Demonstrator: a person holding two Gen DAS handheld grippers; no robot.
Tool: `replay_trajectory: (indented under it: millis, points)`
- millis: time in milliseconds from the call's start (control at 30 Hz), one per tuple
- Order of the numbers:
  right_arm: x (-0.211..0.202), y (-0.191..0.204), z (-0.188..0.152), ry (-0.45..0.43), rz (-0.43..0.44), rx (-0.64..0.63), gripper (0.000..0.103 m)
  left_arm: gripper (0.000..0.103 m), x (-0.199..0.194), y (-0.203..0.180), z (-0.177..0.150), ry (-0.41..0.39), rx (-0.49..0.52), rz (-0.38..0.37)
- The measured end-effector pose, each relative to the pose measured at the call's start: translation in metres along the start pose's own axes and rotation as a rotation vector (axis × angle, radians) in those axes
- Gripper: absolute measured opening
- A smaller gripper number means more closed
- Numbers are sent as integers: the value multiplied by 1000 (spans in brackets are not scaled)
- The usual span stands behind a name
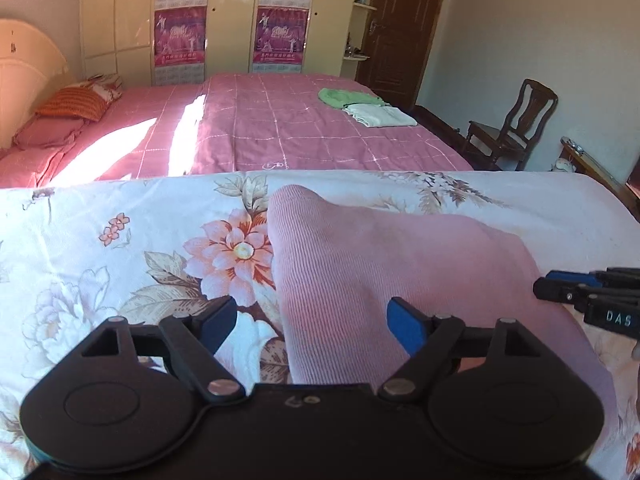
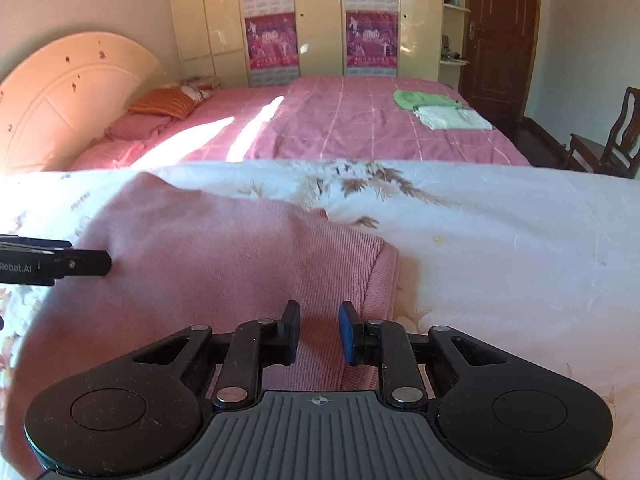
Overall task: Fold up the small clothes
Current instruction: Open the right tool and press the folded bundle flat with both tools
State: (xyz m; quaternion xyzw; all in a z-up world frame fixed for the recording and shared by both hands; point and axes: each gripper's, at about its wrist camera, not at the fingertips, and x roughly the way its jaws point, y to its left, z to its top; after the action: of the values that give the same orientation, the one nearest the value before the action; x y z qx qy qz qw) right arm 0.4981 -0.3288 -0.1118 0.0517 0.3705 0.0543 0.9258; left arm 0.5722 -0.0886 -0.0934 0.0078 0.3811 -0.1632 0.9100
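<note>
Bedroom with two beds fills both views. The near bed carries a white floral cover [image 1: 120, 248], and its far edge runs across the middle of each picture. Behind it stands a second bed with a pink checked quilt [image 1: 280, 128]; a patch of sunlight crosses that quilt. Near its far right corner lie a green cloth [image 1: 344, 98] and a folded white cloth [image 1: 380, 115], touching each other. An orange striped pillow [image 1: 76, 102] rests at the head end, in front of a cream headboard [image 2: 68, 96]. A cream wardrobe [image 1: 120, 20] with pink posters covers the back wall, a dark wooden door [image 1: 400, 20] is to its right, and a wooden chair [image 1: 512, 124] stands by the right wall.

On the floral cover lies a pink ribbed garment [image 1: 360, 264], spread between the two grippers. The left gripper [image 1: 312, 326] hovers over the garment's left border; its jaws are wide apart, one finger over the flowers and one over the pink knit, and they clamp nothing. The right gripper [image 2: 319, 332] is over the right part of the garment, close to its hemmed side edge; its jaws are only a little apart, with pink fabric seen in the gap, but I cannot tell if they pinch it.

The garment is soft pink with fine vertical ribs. It is rumpled, with one raised fold pointing toward the far edge of the bed.
</note>
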Motion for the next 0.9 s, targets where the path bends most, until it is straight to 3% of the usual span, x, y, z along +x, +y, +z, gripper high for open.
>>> replay_trajectory:
  millis: [167, 267, 367, 400, 433, 467, 500, 633, 700, 800, 900]
  points:
    - [6, 4, -19, 93, -16, -30, 21, 84, 14, 1, -26, 83, -3, -21]
    - [10, 7, -23, 88, -37, -35, 21, 85, 16, 10, -28, 95, -64, -40]
    - [-7, -3, -16, 67, -13, 54, 21, 84, -4, 11, -24, 76, -55, -39]
    - [-21, -11, -16, 38, 2, 114, 31, 84, -12, 12, -25, 65, -57, -55]
    - [-30, -21, -17, 16, 12, 163, 68, 84, -21, 16, -28, 59, -68, -87]
    - [-39, -30, -18, -1, 30, 202, 80, 84, -26, 20, -32, 61, -84, -113]
    - [-47, -41, -20, 1, 66, 242, 82, 84, -29, 25, -36, 71, -109, -142]
    - [-58, -75, -33, 43, 171, 386, 81, 84, -35, 45, -55, 106, -240, -267]
    - [-66, -81, -38, 43, 190, 411, 68, 84, -34, 45, -63, 118, -234, -255]
    - [-72, -68, -48, 70, 196, 337, 58, 84, -28, 42, -76, 152, -205, -228]
    - [-58, -50, -63, 167, 100, 200, 54, 85, -30, 30, -80, 138, -83, -179]
